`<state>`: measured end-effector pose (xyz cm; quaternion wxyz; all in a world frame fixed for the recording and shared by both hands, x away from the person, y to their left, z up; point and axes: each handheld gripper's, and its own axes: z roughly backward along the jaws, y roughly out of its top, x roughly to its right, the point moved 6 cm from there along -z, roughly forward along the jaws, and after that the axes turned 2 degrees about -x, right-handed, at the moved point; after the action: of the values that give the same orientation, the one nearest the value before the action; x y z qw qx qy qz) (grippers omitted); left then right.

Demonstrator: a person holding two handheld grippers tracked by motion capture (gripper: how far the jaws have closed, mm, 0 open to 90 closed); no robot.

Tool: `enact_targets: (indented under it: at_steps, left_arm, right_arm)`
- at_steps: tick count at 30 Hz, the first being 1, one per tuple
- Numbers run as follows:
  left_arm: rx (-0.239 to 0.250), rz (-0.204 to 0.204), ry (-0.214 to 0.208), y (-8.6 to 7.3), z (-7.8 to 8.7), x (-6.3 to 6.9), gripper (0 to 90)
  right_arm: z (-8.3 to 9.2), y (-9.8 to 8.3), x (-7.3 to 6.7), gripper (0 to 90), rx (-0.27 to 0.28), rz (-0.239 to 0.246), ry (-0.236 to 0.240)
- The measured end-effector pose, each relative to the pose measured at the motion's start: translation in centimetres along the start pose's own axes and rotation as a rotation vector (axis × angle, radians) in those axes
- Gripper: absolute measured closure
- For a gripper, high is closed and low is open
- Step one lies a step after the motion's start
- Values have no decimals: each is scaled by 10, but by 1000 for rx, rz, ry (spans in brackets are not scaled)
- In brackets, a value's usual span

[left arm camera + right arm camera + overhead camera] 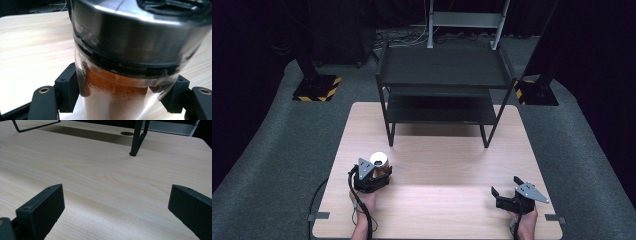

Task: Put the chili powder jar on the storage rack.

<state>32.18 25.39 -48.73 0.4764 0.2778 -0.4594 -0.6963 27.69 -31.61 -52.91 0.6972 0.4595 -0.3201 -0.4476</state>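
Left gripper (381, 172) at about 8 o'clock on the desk (447, 165), jaws clamped on a clear spice jar (117, 82). Jar upright, metal lid (135, 32) on top, orange-red powder inside reaching up near the lid. Right gripper (505, 186) at about 4 o'clock, well apart from the jar, jaws spread wide with nothing between them. Black two-tier shelf rack (444, 75) at 12 o'clock, both tiers bare.

Left gripper (379, 172) clamps a spice jar (379, 162) on the table (442, 165).
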Motion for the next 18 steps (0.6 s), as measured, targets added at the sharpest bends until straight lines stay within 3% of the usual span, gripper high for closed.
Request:
enact_targets:
  at_steps: [18]
  left_arm:
    - [19,-41,-32,18,4,6,294]
  right_arm:
    - [0,0,0,0,-1,-8,-2]
